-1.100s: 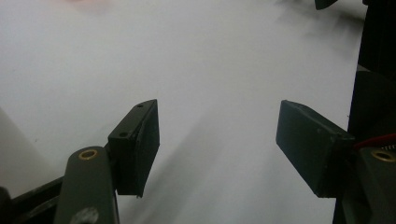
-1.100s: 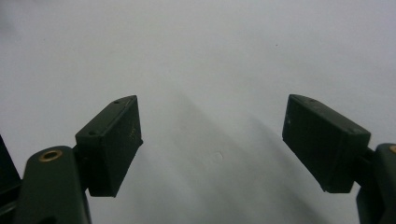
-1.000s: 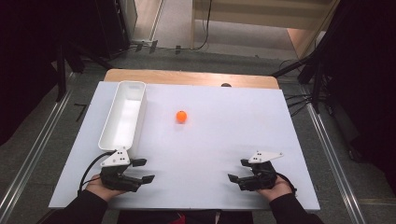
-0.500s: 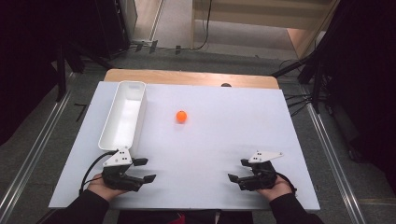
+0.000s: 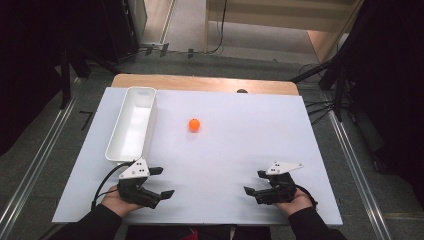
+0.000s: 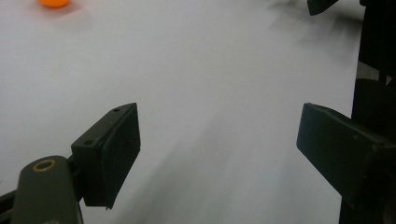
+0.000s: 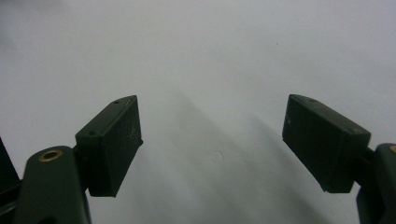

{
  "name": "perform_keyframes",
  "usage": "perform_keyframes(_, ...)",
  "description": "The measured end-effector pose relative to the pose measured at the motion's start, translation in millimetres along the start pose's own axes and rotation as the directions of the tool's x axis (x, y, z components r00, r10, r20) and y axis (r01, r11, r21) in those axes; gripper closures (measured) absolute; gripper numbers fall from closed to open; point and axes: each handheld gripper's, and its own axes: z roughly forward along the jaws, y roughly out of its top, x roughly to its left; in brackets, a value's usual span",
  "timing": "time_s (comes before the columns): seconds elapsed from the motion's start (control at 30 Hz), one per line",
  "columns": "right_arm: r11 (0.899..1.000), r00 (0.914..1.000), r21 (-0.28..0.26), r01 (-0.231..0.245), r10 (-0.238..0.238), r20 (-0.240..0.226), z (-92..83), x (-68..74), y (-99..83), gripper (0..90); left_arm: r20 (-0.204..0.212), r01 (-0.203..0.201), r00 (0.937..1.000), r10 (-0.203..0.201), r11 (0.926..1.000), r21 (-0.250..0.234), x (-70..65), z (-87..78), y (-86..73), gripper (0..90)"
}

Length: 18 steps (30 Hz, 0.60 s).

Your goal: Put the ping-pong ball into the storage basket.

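Note:
A small orange ball [image 5: 194,124] lies on the white tabletop [image 5: 240,150], to the right of a long white tray [image 5: 131,125]. The ball [image 6: 53,2] also peeks in at the top left edge of the left gripper view. My left gripper [image 5: 163,182] rests at the near left of the table, below the tray's near end. Its jaws have just been opening and hold nothing [image 6: 219,144]. At the near right my right gripper [image 5: 253,182] stands open over bare table, also with nothing between its fingers [image 7: 210,140]. The two grippers point toward each other.
The tray looks empty and runs from near to far along the left side. A wooden strip [image 5: 200,83] borders the table's far edge, with a small dark object [image 5: 242,91] on it. Dark stands and cables surround the table.
The left gripper's jaws stand wider apart than in the earlier frames. Both hands, the ball and the tray have stayed where they were.

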Motion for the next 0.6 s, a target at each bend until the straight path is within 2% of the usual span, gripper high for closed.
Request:
perform_keyframes(0.2, 1.0, 1.0, 0.01, 0.009, -0.009, -0.003, 1.0, 0.9, -0.1, 18.5, 0.022, 0.029, 0.9993, -0.029, 0.9996, -0.003, -1.2, 3.0, 6.1, 15.2)
perform_keyframes(0.4, 1.0, 0.9998, 0.016, 0.021, -0.021, 0.001, 0.8, 1.5, 0.1, 18.5, -0.001, -0.007, 1.0, 0.007, 1.0, 0.002, -6.1, 8.2, 11.8, 17.6)
perform_keyframes(0.47, 1.0, 0.9998, 0.016, 0.021, -0.021, 0.001, 0.8, 1.4, 0.1, 18.5, -0.003, -0.019, 0.9998, 0.019, 0.9998, 0.001, -8.0, 9.8, 12.3, 25.0)
perform_keyframes(0.6, 1.0, 0.9997, 0.02, 0.024, -0.024, 0.003, 0.9, 2.0, 0.2, 18.5, 0.005, -0.012, 0.9999, 0.012, 0.9999, -0.006, -9.5, 12.9, 13.5, 28.4)
